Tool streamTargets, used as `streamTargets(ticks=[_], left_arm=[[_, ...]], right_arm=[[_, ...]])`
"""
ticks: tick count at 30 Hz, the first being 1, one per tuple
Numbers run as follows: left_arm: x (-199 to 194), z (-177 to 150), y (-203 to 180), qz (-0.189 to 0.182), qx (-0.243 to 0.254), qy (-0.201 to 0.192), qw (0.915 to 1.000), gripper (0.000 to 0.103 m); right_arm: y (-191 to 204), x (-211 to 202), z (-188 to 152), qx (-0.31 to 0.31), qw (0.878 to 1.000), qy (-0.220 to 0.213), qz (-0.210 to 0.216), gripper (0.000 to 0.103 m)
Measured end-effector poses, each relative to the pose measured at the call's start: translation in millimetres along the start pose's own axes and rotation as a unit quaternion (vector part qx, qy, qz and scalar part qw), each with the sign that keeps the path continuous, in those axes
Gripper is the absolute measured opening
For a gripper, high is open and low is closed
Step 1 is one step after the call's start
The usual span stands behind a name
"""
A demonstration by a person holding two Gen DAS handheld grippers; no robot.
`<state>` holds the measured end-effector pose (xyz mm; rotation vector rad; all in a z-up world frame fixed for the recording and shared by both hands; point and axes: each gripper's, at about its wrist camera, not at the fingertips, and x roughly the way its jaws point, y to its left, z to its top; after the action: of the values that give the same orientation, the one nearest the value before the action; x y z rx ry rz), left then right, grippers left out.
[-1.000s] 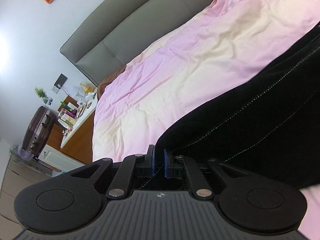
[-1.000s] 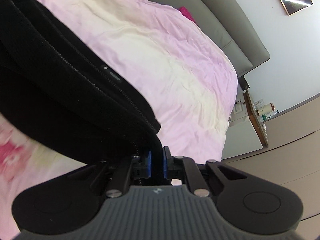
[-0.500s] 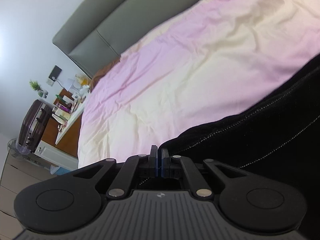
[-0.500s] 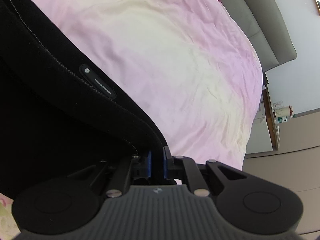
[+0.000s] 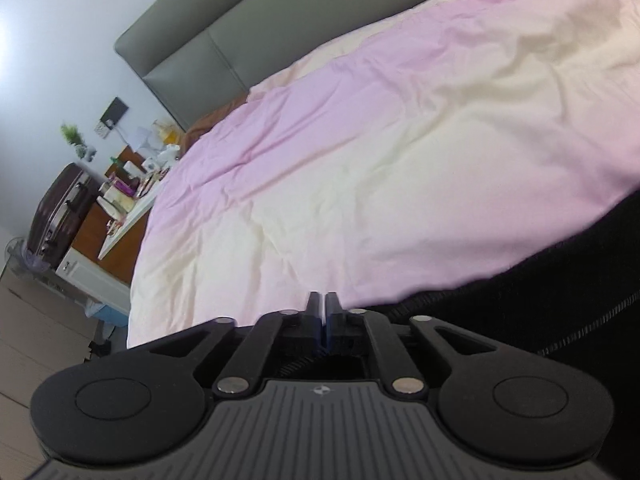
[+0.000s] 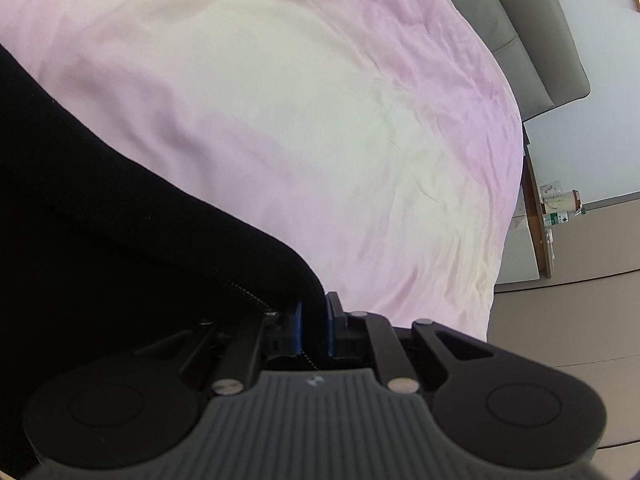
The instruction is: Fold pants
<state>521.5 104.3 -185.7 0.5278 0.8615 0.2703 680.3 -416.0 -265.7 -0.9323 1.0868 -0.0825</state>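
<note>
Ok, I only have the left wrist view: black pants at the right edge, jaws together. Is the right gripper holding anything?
Observer: Yes, the right gripper is shut on the black pants, with cloth between its blue pads.
Operator: Where does the cloth run from there?
Observer: Off to the left of that view, over the pink and cream duvet.
Operator: What's beyond the bed on that side?
Observer: Small bottles on a wooden ledge.
</note>
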Motion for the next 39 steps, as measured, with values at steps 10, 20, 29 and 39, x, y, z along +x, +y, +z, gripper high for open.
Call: streamTargets(ticks=[10,20,29,39], left_arm=[[-55.2,-8.2,64.5,-0.07,-0.107,-0.021,0.9915,0.076],[-46.7,-120.3,136.4,-0.065,-0.286,0.069,0.9536,0.076],[-46.0,-151.9,171.4,-0.101,-0.342,0.06,0.9322,0.087],[28.9,-133.8,166.6,-0.189,-0.42,0.08,0.884,0.075]], right_arm=[[-67.9,-33.9,-38.9,0.221,0.972,-0.041,0.069,0.071],[-102.6,-21.7,-189.2,0.54,0.806,-0.041,0.238,0.061],[-74.7,20.5,-215.9,0.628,0.726,-0.033,0.278,0.051],[-60.4,42.9,-214.4,0.7,0.648,-0.038,0.296,0.023]])
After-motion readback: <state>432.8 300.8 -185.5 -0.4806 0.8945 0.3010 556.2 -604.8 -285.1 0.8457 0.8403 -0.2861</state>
